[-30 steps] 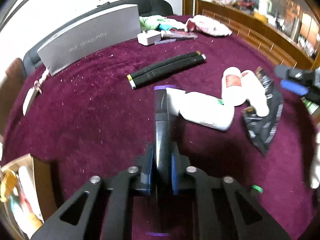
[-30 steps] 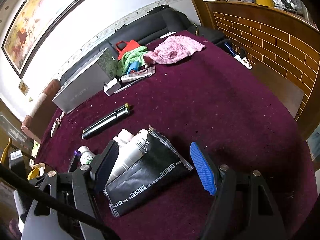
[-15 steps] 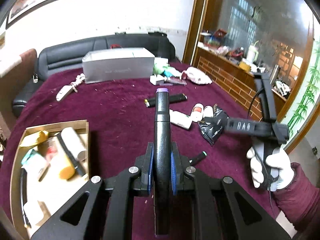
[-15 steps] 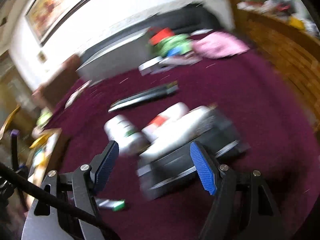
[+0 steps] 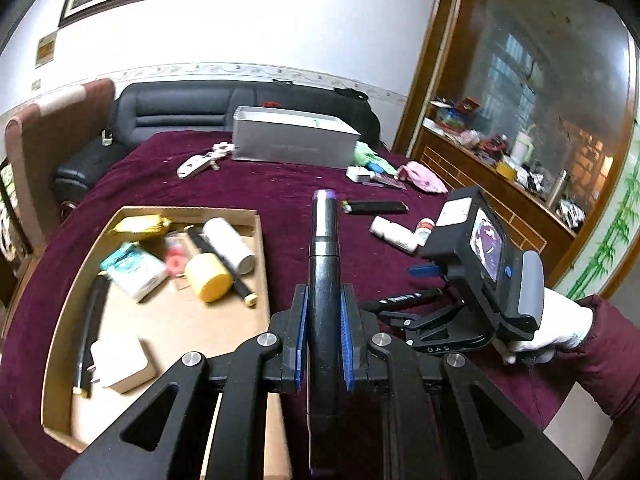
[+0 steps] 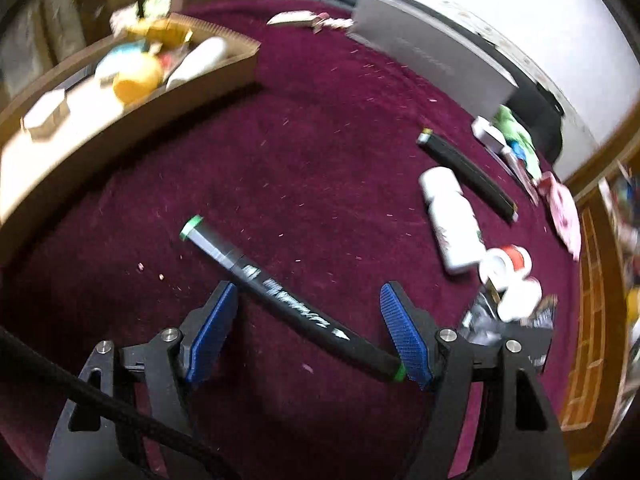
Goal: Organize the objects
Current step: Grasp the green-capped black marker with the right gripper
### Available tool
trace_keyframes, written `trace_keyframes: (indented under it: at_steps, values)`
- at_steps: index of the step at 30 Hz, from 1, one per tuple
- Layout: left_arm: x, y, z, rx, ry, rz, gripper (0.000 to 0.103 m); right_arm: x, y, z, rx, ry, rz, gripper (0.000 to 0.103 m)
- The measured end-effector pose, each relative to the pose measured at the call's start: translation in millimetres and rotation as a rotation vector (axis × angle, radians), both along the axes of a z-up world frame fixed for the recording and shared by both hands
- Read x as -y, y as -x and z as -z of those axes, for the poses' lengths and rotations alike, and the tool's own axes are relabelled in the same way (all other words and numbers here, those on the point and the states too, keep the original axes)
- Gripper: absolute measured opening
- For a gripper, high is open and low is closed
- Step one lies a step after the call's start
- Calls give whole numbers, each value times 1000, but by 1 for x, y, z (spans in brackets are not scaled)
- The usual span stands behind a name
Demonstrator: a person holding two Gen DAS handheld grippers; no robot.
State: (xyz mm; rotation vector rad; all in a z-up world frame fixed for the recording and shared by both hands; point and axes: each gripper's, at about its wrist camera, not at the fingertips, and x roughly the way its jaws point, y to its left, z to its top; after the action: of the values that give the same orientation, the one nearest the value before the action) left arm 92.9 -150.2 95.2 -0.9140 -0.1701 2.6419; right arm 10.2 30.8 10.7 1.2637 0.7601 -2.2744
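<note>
My left gripper (image 5: 323,336) is shut on a black marker with a purple tip (image 5: 325,248), held in the air and pointing forward, just right of the cardboard tray (image 5: 261,264). The tray holds several items, among them a yellow cap, a white bottle and a white charger. My right gripper (image 6: 308,332) is open and points down at the maroon cloth. A black marker with green ends (image 6: 280,292) lies slantwise between its blue pads (image 6: 212,332), its near end close to the right pad. I cannot tell whether that pad touches it.
White bottles (image 6: 452,220), a black foil pouch (image 6: 476,320) and black tubes (image 6: 468,172) lie right of the green marker. A grey box (image 6: 432,60), a charger and cloths sit further back. A gloved hand (image 5: 560,328) holds the right gripper. A wooden sideboard (image 5: 500,200) borders the right.
My left gripper rose and swung left with the purple marker, bringing the tray into view. My right gripper rolled and moved off the pouch and bottles to straddle the green marker.
</note>
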Motion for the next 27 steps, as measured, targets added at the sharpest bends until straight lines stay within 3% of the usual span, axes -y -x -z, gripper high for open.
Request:
trace_keyframes:
  at_steps: [3, 4, 5, 8, 10, 17, 20, 22, 27]
  values:
    - [9, -2, 4, 4, -19, -15, 12, 3, 4, -2, -3, -9, 5, 73]
    - [10, -3, 6, 7, -21, -17, 12, 1, 6, -2, 19, 7, 24, 68]
    - [12, -2, 7, 11, -25, -19, 12, -2, 10, -3, 65, 48, 44, 55]
    - [14, -2, 12, 18, -33, -17, 12, -5, 12, -4, 143, 116, 77, 29]
    - [14, -2, 15, 23, -40, -12, 12, -5, 9, -4, 151, 114, 98, 25]
    - [9, 0, 23, 38, -60, 1, 12, -1, -2, -4, 157, 146, 149, 25]
    - [9, -1, 23, 37, -61, -3, 12, -4, -6, -3, 143, 191, 185, 21]
    - [11, -3, 23, 33, -65, -7, 12, -6, -4, -3, 139, 217, 207, 14]
    - [18, -11, 16, -1, -81, -17, 12, -19, -6, -9, 174, 342, 250, 12]
